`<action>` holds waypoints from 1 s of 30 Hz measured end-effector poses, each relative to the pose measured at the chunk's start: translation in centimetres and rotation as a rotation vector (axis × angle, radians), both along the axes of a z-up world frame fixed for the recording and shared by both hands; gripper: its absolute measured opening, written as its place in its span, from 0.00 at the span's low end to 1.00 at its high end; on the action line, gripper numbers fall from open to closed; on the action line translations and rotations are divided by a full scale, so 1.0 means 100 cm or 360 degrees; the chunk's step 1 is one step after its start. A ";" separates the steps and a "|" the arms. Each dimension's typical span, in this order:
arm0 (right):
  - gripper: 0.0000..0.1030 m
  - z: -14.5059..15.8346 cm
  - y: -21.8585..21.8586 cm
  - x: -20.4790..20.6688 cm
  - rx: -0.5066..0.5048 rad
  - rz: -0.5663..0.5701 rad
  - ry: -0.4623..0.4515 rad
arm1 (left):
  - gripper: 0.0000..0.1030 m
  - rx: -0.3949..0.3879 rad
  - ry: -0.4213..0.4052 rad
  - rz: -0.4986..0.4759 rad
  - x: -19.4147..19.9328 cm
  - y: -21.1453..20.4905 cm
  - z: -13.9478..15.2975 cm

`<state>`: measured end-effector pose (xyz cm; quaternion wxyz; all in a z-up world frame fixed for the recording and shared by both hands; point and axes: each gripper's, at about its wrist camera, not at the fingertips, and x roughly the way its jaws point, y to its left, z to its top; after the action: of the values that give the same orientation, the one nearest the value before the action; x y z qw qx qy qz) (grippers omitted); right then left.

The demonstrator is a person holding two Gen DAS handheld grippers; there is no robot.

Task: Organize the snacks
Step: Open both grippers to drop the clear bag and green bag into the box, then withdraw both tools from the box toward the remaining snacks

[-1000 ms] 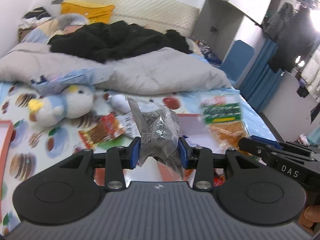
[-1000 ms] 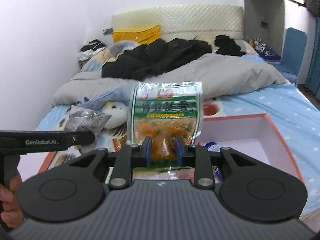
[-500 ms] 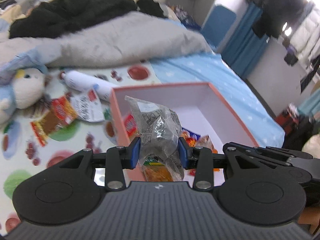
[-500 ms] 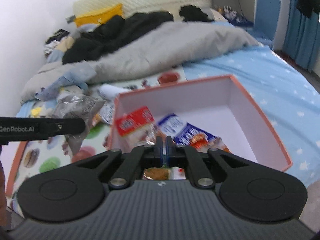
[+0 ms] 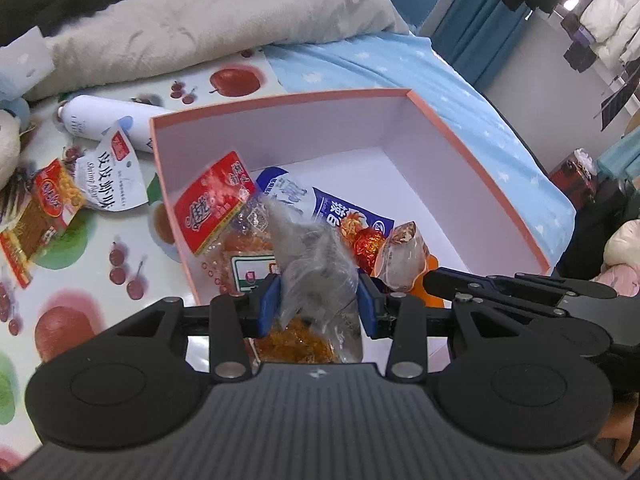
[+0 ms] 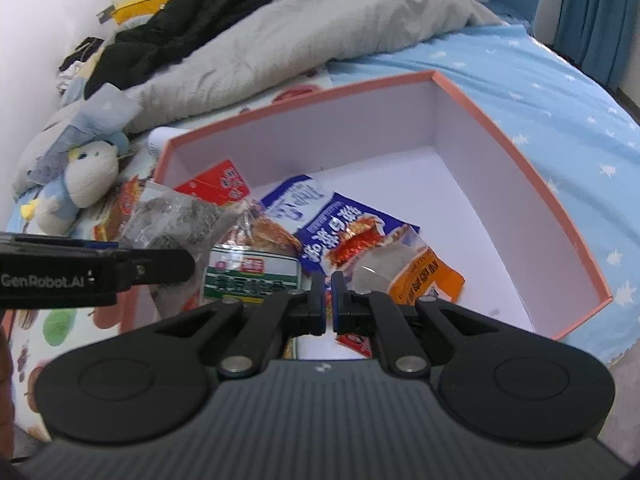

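Observation:
A pink-rimmed box (image 5: 472,152) with white inside lies on the bed; it also shows in the right wrist view (image 6: 520,160). It holds several snack packets: a red one (image 5: 212,204), a blue-white one (image 6: 320,220), the green-label orange packet (image 6: 252,272). My left gripper (image 5: 318,300) is shut on a clear grey snack bag (image 5: 312,264), held over the box's near left corner; the bag shows in the right wrist view (image 6: 172,220). My right gripper (image 6: 327,296) is shut and empty over the box's near side.
Outside the box on the fruit-print sheet lie a white packet (image 5: 108,176), a red-orange packet (image 5: 44,208) and a white tube (image 5: 112,120). A plush toy (image 6: 80,184) sits left. A grey duvet (image 5: 180,28) lies behind.
My right gripper let the green-label orange packet go into the box and shut. Both grippers moved down and forward over the box; the left still holds the grey bag.

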<state>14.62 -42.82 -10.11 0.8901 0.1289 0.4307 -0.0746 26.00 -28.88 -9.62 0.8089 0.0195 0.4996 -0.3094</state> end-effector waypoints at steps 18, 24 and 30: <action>0.05 0.040 0.022 -0.024 -0.0013 0.0031 -0.0154 | 0.62 -0.0085 -0.0212 0.0041 -0.028 0.032 0.057; 0.06 0.068 0.044 -0.044 -0.0026 0.0053 -0.0268 | 0.62 -0.0140 -0.0311 0.0097 -0.052 0.062 0.087; 0.07 0.095 0.063 -0.063 -0.0015 0.0092 -0.0415 | 0.62 -0.0180 -0.0429 0.0169 -0.076 0.095 0.117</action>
<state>8.37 -36.54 -0.58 0.9410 0.1207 0.3143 -0.0334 18.45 -19.40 2.04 0.8837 -0.0112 0.3686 -0.2883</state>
